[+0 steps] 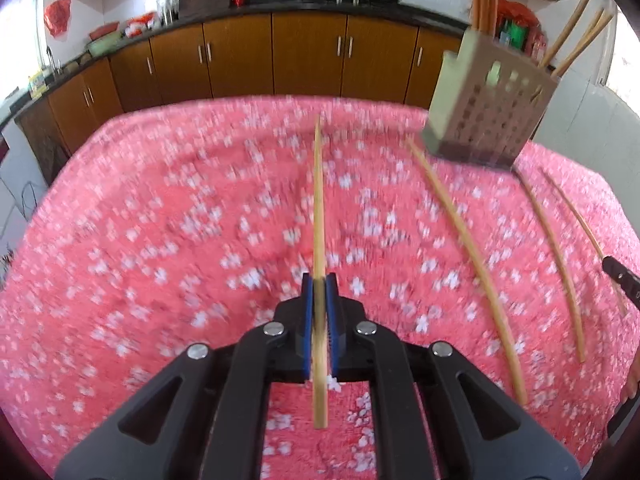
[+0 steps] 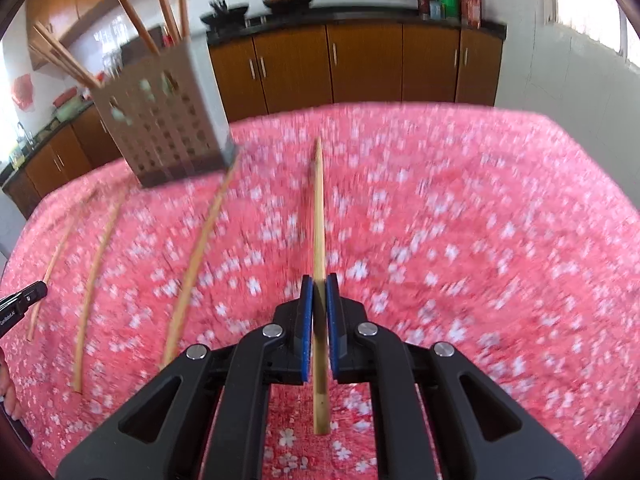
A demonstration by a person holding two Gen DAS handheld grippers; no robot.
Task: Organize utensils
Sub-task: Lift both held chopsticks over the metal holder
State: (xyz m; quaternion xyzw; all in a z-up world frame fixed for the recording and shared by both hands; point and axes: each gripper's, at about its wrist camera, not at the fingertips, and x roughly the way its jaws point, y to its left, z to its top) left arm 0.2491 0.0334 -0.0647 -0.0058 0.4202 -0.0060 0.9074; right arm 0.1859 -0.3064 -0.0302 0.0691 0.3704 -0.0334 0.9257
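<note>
I'm gripping one chopstick (image 1: 319,216) in my left gripper (image 1: 319,280), another (image 2: 319,216) in my right gripper (image 2: 319,280); three loose chopsticks (image 1: 472,256) are lying beside the holder (image 1: 484,116) at one o'clock.

Left gripper (image 1: 319,282): jaws closed, blue pads clamped on a chopstick (image 1: 318,200) that runs forward along the fingers; gripper pitched downward. Right gripper (image 2: 319,282): jaws closed, pads clamped on a second chopstick (image 2: 319,208), same downward pitch. Each gripper's tip is visible at the edge of the other's view, beside part of a hand (image 2: 8,396).
</note>
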